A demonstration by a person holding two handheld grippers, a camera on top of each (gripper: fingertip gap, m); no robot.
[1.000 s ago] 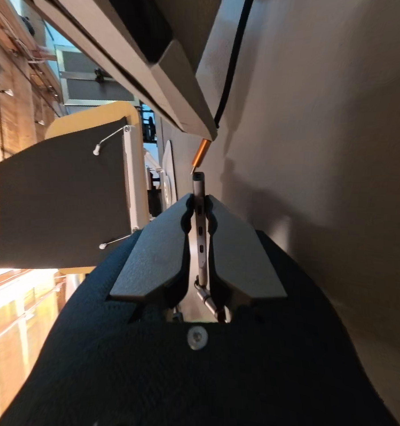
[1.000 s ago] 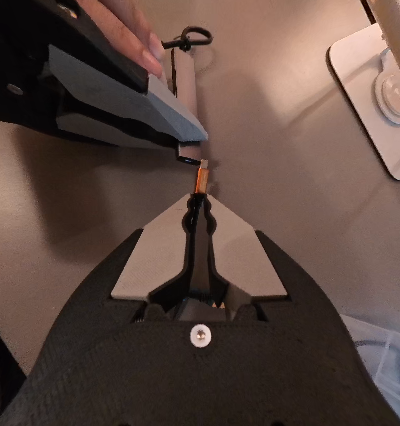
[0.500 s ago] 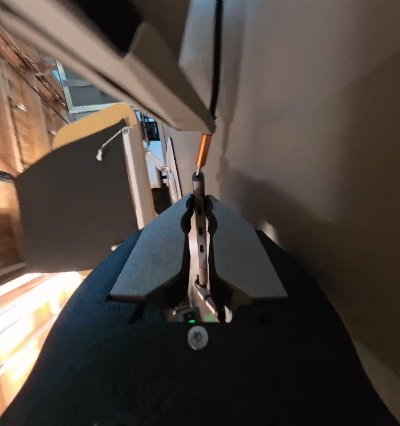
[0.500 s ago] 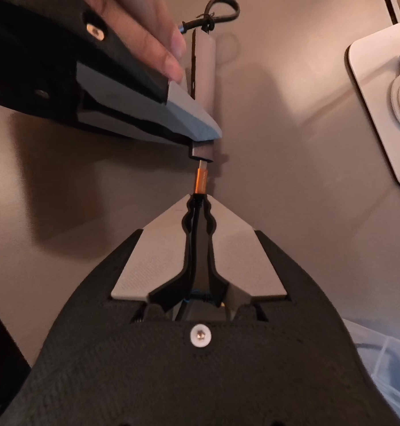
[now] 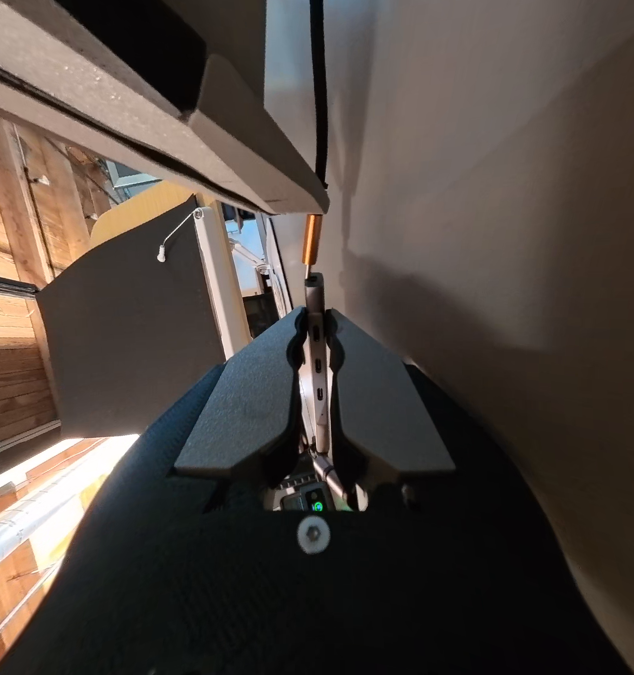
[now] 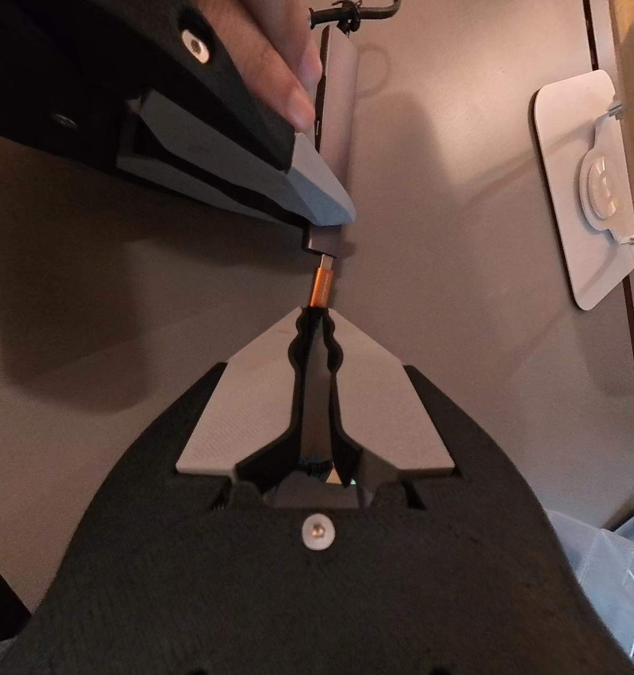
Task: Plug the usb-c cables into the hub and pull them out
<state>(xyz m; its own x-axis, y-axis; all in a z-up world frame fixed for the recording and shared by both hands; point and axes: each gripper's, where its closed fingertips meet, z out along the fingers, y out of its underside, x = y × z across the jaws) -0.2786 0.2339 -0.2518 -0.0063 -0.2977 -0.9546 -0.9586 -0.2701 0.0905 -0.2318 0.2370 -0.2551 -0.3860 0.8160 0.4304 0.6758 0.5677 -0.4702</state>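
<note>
Right wrist view, nearest first: the right gripper (image 6: 315,310) has its two grey fingers (image 6: 373,383) pressed together on a black cable (image 6: 313,321), so that only the orange plug (image 6: 321,288) sticks out past the tips; gripping just behind the plug keeps it stiff and aimed straight ahead. The bare metal tip of the plug (image 6: 327,261) meets the end face of the grey hub (image 6: 326,243), which the left gripper (image 6: 322,208), a person's hand (image 6: 271,58) behind it, holds from the side above the table (image 6: 454,219); whether the tip has entered the end port or only touches it cannot be told from this angle. Farther off, a white pad (image 6: 578,190) lies on the table, well apart from the work. Left wrist view: the left gripper (image 5: 315,317) pinches the hub (image 5: 317,365) by its flat faces, leaving the row of side ports (image 5: 318,363) and the end port uncovered. The plug (image 5: 311,239) hangs just beyond the hub's far end, in line with it, below the right gripper (image 5: 297,197). Judged from this, the step in hand is insertion, and a straight push along the hub's length seems called for.
</note>
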